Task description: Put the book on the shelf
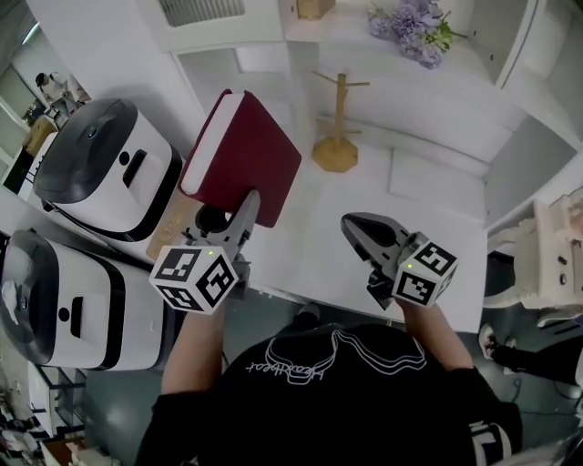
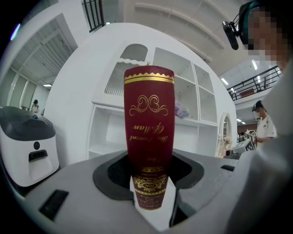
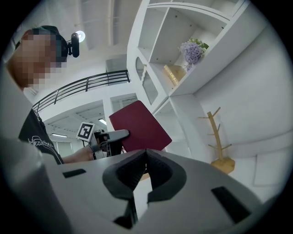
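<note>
Jaws of my left gripper (image 2: 149, 201) clamp the one red book (image 1: 241, 155) over the counter (image 1: 310, 246) left edge, while my right gripper (image 3: 146, 155) beside it is closed, empty.

I see a white shelf (image 2: 185, 80) behind a white table (image 1: 437, 264). Wooden peg stand (image 1: 337, 136) on the tabletop, purple flowers (image 1: 410, 27) in a shelf compartment. Two white-black machines (image 1: 100, 173) at left, grey floor (image 1: 100, 400). Black balcony railing (image 3: 82, 87) up high.

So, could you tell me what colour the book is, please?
The book is dark red with gold print; left gripper view.
</note>
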Demonstrator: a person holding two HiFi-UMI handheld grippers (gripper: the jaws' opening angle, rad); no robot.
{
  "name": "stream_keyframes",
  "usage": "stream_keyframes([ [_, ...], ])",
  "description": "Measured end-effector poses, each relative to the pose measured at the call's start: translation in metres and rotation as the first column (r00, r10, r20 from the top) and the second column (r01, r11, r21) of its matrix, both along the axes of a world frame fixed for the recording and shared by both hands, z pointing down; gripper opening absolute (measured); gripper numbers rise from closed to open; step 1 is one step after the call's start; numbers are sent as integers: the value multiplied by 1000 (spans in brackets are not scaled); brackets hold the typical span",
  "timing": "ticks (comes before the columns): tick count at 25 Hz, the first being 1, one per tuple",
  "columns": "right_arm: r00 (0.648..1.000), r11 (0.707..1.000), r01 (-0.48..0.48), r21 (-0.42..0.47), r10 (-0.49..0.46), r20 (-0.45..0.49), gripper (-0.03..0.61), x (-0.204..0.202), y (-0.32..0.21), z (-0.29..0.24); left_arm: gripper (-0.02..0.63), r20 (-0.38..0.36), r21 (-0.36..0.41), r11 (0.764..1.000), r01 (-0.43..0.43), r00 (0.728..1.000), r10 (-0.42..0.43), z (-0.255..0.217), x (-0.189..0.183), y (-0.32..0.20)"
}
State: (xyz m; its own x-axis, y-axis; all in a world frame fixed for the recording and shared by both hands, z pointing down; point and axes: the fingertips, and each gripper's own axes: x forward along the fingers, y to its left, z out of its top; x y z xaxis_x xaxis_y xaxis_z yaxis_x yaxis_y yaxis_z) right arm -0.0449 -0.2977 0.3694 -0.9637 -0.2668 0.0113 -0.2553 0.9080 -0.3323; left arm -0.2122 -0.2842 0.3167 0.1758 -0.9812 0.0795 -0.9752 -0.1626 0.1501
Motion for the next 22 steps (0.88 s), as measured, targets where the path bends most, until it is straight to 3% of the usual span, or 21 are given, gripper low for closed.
stream_keyframes([
  [12, 998, 997, -66, -47, 65, -3, 6, -33, -57, 4, 207, 41, -44, 999, 1, 999, 1, 3, -51, -76],
  [22, 994, 992, -108, -61, 107, -18, 6, -43, -85, 8, 207, 81, -71, 997, -1, 997, 7, 15, -70, -127],
])
